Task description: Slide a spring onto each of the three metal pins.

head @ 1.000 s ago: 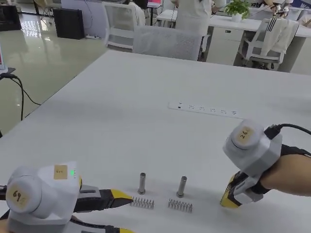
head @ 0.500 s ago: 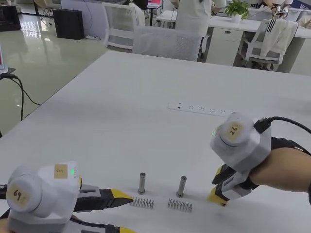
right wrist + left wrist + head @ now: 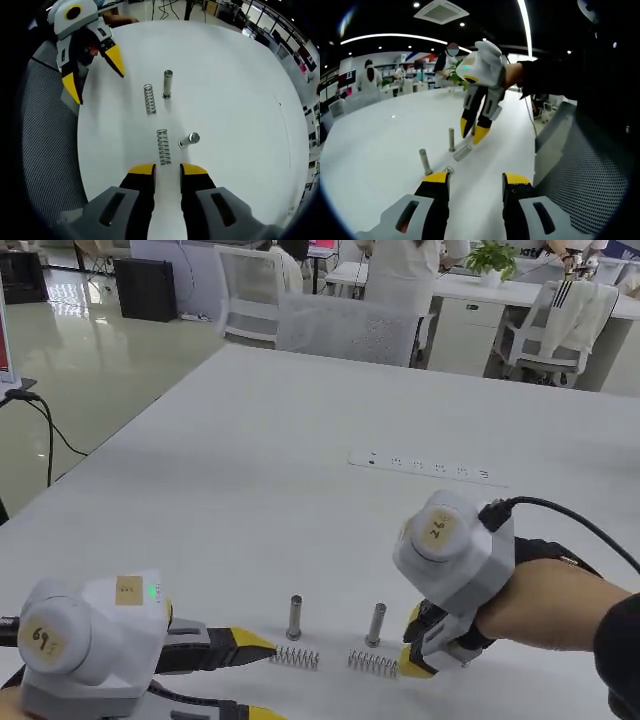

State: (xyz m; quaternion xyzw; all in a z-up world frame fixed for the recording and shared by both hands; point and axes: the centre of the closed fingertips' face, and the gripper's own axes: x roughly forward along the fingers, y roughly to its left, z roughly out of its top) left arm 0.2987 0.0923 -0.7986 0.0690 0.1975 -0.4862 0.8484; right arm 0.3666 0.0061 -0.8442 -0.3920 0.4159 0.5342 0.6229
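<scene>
Pins: left pin (image 3: 295,617) and right pin (image 3: 377,624) stand upright on the white table (image 3: 300,440), both bare.
Springs: left spring (image 3: 297,657) and right spring (image 3: 372,664) lie flat, each just in front of its pin.
Right gripper (image 3: 168,169): angled down, jaws slightly apart and empty, tips just beside right spring.
Left gripper (image 3: 475,177): low, jaws apart and empty, tips near left spring.

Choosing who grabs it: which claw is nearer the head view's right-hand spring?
Right. The right claw is right at that spring; the left claw is past the other spring.
</scene>
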